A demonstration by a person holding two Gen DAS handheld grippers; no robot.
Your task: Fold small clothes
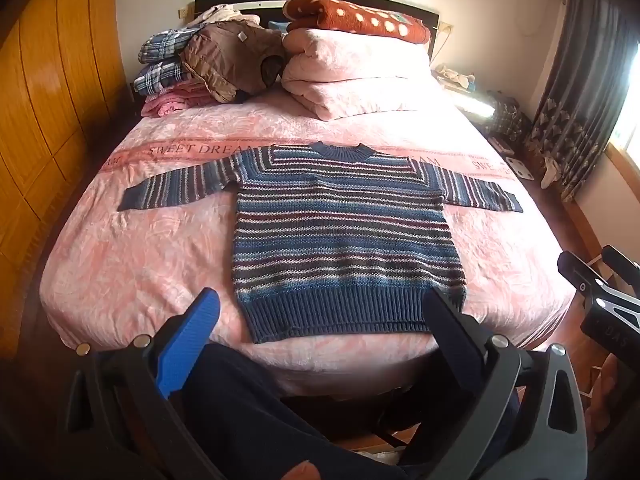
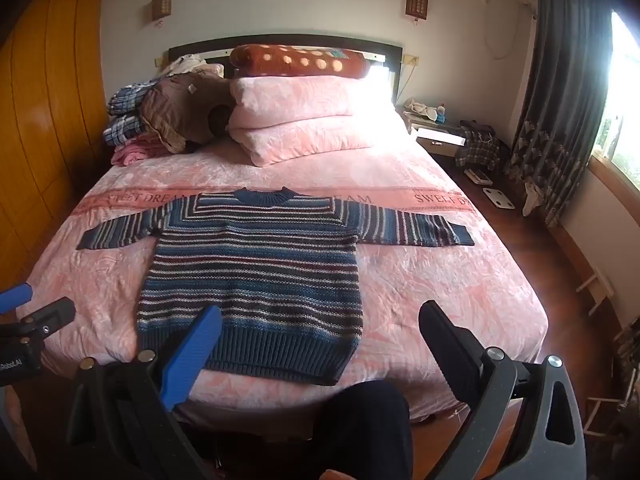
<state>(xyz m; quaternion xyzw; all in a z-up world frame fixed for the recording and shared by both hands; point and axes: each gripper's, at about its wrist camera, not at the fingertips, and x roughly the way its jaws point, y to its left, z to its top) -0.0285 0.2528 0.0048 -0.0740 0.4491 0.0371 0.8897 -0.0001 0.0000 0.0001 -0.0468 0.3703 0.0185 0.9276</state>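
A striped blue, grey and white knit sweater (image 1: 344, 236) (image 2: 256, 276) lies flat on the pink bed, neck toward the headboard, both sleeves spread sideways. Its ribbed hem is nearest me. My left gripper (image 1: 320, 312) hovers open above the bed's near edge, just short of the hem, holding nothing. My right gripper (image 2: 320, 324) is also open and empty, level with the hem's right corner. In the left wrist view the right gripper's body (image 1: 600, 292) shows at the right edge; the left gripper's body (image 2: 36, 316) shows at the left edge of the right wrist view.
The pink bed cover (image 1: 132, 248) (image 2: 440, 280) surrounds the sweater. Folded pink quilts and a brown dotted blanket (image 1: 356, 16) stack at the headboard, with a clothes pile (image 1: 208, 64) to their left. A wooden wardrobe (image 1: 48, 100) stands left. A person's dark-trousered leg (image 2: 368, 428) is below.
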